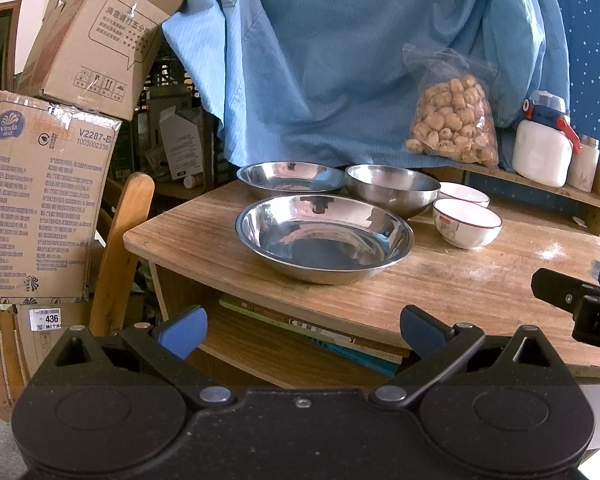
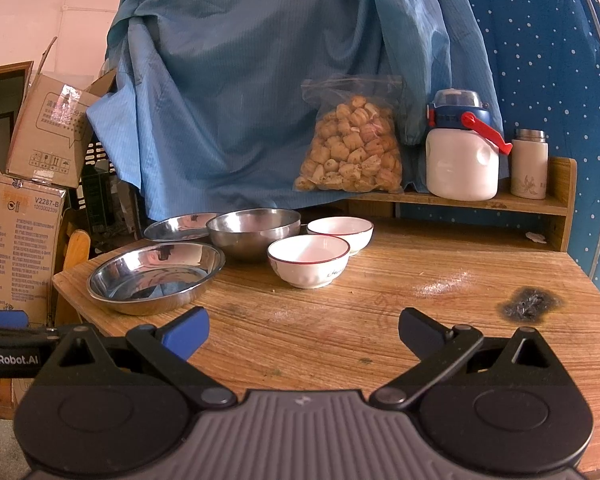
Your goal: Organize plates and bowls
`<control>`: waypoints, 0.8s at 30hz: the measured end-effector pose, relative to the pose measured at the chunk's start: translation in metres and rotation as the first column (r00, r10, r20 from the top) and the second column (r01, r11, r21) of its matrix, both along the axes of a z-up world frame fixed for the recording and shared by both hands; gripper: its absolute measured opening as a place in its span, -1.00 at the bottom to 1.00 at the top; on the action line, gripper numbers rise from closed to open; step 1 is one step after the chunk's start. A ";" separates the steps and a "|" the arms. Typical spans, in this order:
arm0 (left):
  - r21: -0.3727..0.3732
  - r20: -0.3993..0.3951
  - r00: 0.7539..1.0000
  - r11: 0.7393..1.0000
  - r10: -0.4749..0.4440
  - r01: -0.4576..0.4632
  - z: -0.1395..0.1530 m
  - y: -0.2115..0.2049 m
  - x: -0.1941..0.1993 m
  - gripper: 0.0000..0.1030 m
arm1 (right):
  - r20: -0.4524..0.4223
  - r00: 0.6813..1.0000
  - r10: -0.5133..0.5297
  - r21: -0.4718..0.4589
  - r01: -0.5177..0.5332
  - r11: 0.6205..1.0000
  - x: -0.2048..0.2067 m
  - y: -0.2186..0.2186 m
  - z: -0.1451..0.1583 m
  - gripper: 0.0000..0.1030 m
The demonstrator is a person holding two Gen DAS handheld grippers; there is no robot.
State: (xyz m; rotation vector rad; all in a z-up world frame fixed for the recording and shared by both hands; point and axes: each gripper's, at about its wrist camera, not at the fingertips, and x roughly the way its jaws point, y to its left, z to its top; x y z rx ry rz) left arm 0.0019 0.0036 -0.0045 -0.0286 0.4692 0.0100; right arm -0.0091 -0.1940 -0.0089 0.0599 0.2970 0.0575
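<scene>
Wooden table point(image 2: 340, 332) bearing every dish, clustered toward its far left. Largest first: near steel plate point(image 1: 324, 236) dead ahead of left gripper point(image 1: 302, 332), so nearer that hand; far steel plate point(image 1: 290, 178) and steel bowl point(image 1: 392, 188) behind; two white bowls point(image 2: 309, 260) ahead-left of right gripper point(image 2: 304, 332). Both sets of fingers spread wide, empty, short of everything.

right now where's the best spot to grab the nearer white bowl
Probably the near rim of the nearer white bowl, one finger inside and one outside, coming from the front with the right hand-held gripper. It stands upright and open, with the second white bowl close behind.
</scene>
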 end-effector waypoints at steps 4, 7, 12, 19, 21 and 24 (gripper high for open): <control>0.001 -0.001 1.000 1.000 0.000 0.000 -0.001 0.002 0.000 0.99 | 0.000 1.000 -0.002 0.001 0.002 1.000 0.000 0.000 0.000 0.99; 0.002 -0.002 1.000 1.000 0.001 -0.001 -0.001 0.002 0.000 0.99 | 0.000 1.000 -0.002 0.001 0.002 1.000 0.000 0.000 0.000 1.00; 0.002 -0.002 1.000 1.000 0.001 -0.001 -0.001 0.001 0.000 0.99 | 0.000 1.000 -0.003 0.001 0.003 1.000 0.000 0.000 0.000 0.99; 0.007 -0.005 1.000 1.000 0.000 0.000 -0.002 0.002 0.000 0.99 | -0.001 1.000 -0.002 0.001 0.002 1.000 0.000 0.000 0.000 0.99; 0.007 -0.006 1.000 1.000 0.001 -0.001 -0.002 0.002 0.000 0.98 | -0.002 1.000 -0.002 0.001 0.002 1.000 0.000 0.000 0.000 0.99; 0.007 -0.006 1.000 1.000 0.001 -0.001 -0.002 0.002 0.000 0.99 | -0.001 1.000 -0.003 0.000 0.003 1.000 0.000 0.001 0.000 0.99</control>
